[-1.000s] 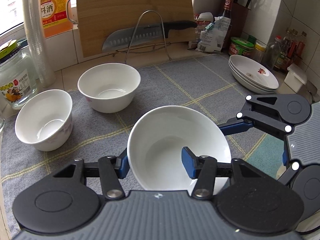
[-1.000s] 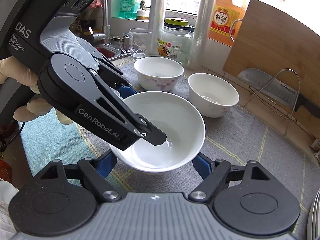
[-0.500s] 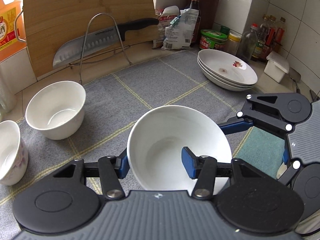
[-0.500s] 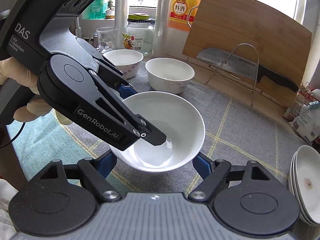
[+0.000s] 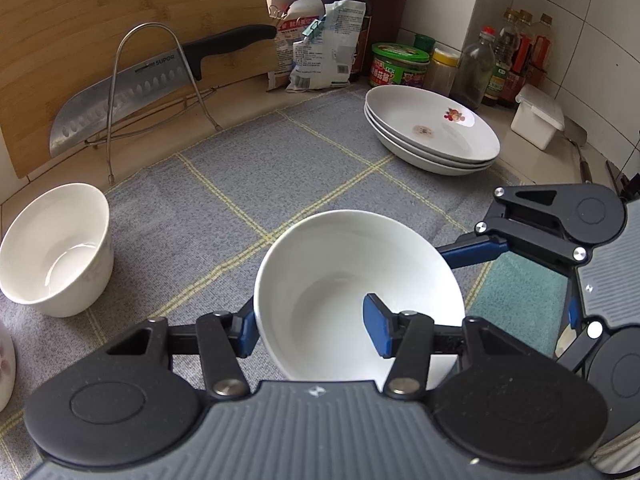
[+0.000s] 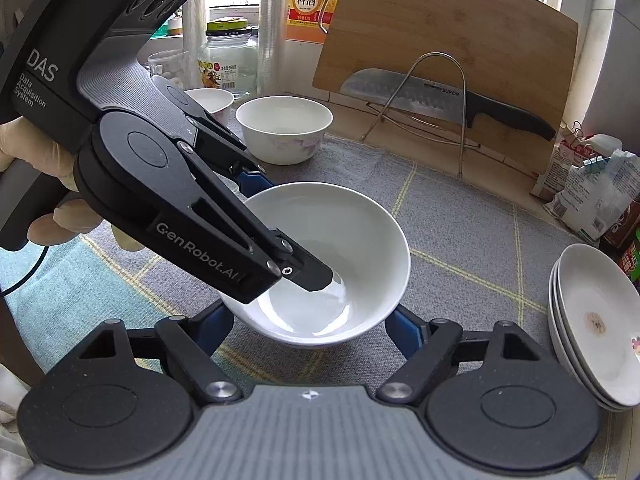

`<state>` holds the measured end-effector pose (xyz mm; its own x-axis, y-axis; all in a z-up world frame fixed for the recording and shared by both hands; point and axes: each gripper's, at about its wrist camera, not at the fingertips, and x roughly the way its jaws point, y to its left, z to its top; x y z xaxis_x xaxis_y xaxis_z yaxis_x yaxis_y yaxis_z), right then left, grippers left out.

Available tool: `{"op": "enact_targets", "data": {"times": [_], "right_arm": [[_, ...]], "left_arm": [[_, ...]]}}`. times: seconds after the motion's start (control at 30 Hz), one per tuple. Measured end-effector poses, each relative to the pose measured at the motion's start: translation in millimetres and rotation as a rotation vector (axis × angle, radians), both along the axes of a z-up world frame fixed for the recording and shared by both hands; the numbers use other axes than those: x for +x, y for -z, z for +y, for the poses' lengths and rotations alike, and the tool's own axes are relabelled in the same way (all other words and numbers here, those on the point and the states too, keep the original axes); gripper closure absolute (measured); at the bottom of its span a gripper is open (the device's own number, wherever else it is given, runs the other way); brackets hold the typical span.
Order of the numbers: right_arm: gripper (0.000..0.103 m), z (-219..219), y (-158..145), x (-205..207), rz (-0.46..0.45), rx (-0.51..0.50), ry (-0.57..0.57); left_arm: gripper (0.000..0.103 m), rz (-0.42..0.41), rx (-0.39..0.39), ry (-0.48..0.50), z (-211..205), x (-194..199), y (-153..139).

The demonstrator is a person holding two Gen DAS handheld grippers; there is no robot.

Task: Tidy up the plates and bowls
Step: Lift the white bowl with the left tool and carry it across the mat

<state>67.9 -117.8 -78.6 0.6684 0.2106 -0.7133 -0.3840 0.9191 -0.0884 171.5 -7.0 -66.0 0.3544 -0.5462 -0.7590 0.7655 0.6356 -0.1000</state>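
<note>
Gripping: my left gripper (image 5: 310, 330) was clamped on the rim of the wide white bowl (image 5: 352, 280), one blue pad inside the bowl, the other outside its wall.
Left jaws: closed on that rim, as tight as they got.
Right gripper (image 6: 310, 330): its two blue pads sat on either side of the same bowl, low at its outer wall; I could not tell whether they pressed on it.
Bowl's place: above the grey checked mat (image 5: 248, 168), between my two grippers, tilted a little toward the left one.
Other bowls: one small white bowl (image 5: 56, 252) stood on the mat to the left, well apart; a second (image 6: 208, 100) showed behind my left gripper in the right view.
Plates: a stack of white plates (image 5: 432, 128) rested at the mat's far right edge, near jars and bottles.
Backdrop: a cleaver (image 5: 132, 92) leaned in a wire rack against a wooden board (image 5: 100, 20).
Hand: a gloved hand (image 6: 60, 216) held the left gripper's handle.
</note>
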Motion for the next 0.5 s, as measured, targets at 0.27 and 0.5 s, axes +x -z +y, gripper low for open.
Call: {"op": "enact_targets", "data": {"times": [0.27, 0.5], "right_arm": [[0.017, -3.1, 2.1, 3.0, 0.022, 0.006, 0.015], [0.017, -3.1, 3.6, 5.9, 0.035, 0.015, 0.024]], "left_arm": [[0.051, 0.010, 0.005, 0.006, -6.1, 3.6, 4.4], [0.051, 0.020, 0.008, 0.006, -7.3, 6.1, 7.8]]}}
